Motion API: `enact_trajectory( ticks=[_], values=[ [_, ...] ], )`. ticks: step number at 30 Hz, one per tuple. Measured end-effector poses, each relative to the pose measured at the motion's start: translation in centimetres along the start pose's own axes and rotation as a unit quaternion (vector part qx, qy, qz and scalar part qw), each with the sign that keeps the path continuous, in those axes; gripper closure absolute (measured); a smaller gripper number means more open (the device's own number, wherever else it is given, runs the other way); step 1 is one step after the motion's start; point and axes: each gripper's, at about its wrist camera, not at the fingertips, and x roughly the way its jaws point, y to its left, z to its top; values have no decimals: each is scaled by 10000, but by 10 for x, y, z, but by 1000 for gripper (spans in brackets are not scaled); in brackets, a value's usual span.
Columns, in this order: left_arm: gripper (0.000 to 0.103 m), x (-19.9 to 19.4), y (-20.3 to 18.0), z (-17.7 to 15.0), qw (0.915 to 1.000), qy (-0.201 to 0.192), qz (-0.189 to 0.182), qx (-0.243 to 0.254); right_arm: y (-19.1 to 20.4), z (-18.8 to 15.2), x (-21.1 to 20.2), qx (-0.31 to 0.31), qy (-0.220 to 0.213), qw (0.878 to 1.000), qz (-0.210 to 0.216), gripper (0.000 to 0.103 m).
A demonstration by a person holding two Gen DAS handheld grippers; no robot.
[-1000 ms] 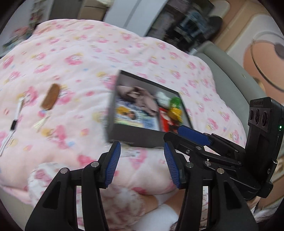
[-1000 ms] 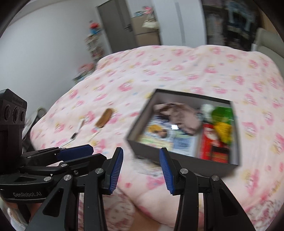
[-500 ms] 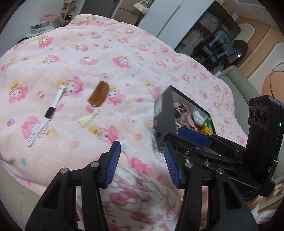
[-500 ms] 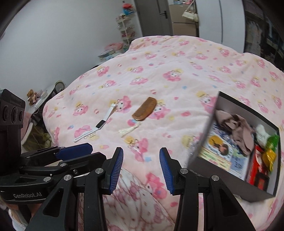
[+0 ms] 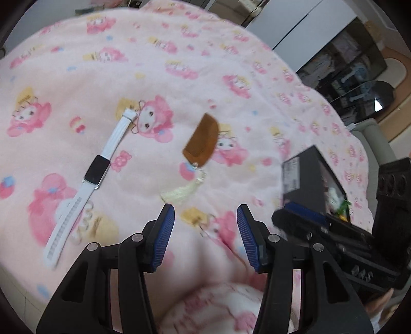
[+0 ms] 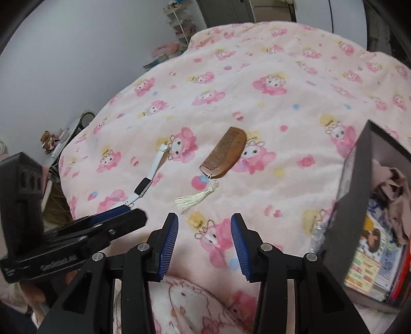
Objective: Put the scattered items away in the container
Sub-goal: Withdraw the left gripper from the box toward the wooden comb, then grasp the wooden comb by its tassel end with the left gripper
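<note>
A brown wooden comb (image 5: 201, 142) (image 6: 224, 153) with a cream tassel (image 5: 179, 192) (image 6: 192, 200) lies on the pink bedspread. A white smartwatch (image 5: 96, 169) (image 6: 151, 177) lies to its left. A dark box (image 5: 305, 179) (image 6: 357, 200) holding cloth, booklets and snack packs sits at the right. My left gripper (image 5: 205, 236) is open and empty, just short of the tassel. My right gripper (image 6: 204, 239) is open and empty, also near the tassel, beside the left one.
The pink cartoon-print bedspread (image 6: 282, 84) covers the whole bed. A grey wall and a shelf (image 6: 179, 23) stand beyond the bed's left side. Dark cabinets (image 5: 341, 66) and a grey sofa arm (image 5: 372, 138) lie behind the box.
Both views have swung left from the box toward the comb and the watch, and closer to them. Both grippers stay open and empty.
</note>
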Motion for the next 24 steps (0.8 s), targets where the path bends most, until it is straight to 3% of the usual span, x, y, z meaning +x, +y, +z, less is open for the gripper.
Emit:
enact_trajectory(
  ticks=[7,12,13,15,16,19,21,24],
  values=[
    [53,74,16,24,9977,682,-52,-28,-19,9,55,199,365,9991,-80,64],
    [53,102,13,21,9946,1034,25,68,-30,9,74,275,518,9982,-82,65],
    [61,105,10,18,9939,1097,91,103,-32,8,75,255,525,9982,-157,65],
    [90,108,7,15,9922,1215,243,164,-34,4,71,260,521,9981,-212,65],
    [98,109,6,15,9917,1249,256,145,-35,3,67,287,510,9981,-185,65],
    [101,98,-2,15,9923,1234,54,24,-33,-4,50,307,430,9985,-110,65],
    [101,82,-17,9,9925,1195,-266,32,-32,-8,35,317,333,9989,-38,65],
    [102,61,-49,-7,9918,1149,-467,301,-32,-18,8,368,116,9993,3,65]
  ],
)
